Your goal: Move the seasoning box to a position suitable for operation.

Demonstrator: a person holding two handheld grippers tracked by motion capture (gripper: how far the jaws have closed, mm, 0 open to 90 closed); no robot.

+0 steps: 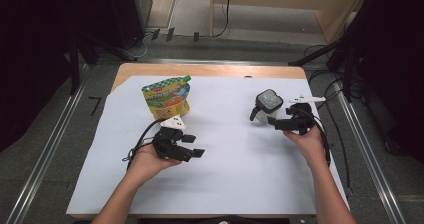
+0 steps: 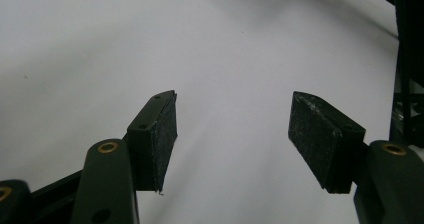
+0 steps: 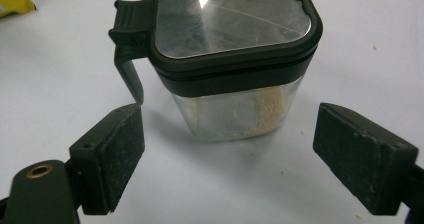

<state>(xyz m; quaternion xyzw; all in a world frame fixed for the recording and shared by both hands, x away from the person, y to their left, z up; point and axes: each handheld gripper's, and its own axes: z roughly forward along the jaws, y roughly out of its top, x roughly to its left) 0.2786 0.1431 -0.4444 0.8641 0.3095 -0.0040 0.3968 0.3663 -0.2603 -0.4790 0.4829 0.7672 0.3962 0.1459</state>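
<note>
A: Surface note: a wooden table covered by a large white paper sheet [image 1: 225,169], dark cabinets and cables around it, floor rails on either side. The landmark is the small clear plastic jar with a black square lid and a black side handle [image 1: 266,105], standing upright on the right half of the sheet.

B: Grippers?

A: The right gripper [image 1: 280,124] sits just in front of the jar, pads spread wide and touching nothing; in the right gripper view the jar [image 3: 235,69] stands beyond the pad tips. The left gripper [image 1: 192,149] is well to the jar's left, jaws apart, nothing between them but bare sheet [image 2: 225,59].

B: How should the grasp go?

A: My judgement: advance level until the pads flank the clear body below the lid rim, keeping clear of the handle, then close squarely on the flat walls.

B: Room to move?

A: Open sheet lies in front of the jar. A yellow-green spouted drink pouch [image 1: 167,100] stands far to its left. The sheet's right edge is near the jar, so lift inward.
</note>
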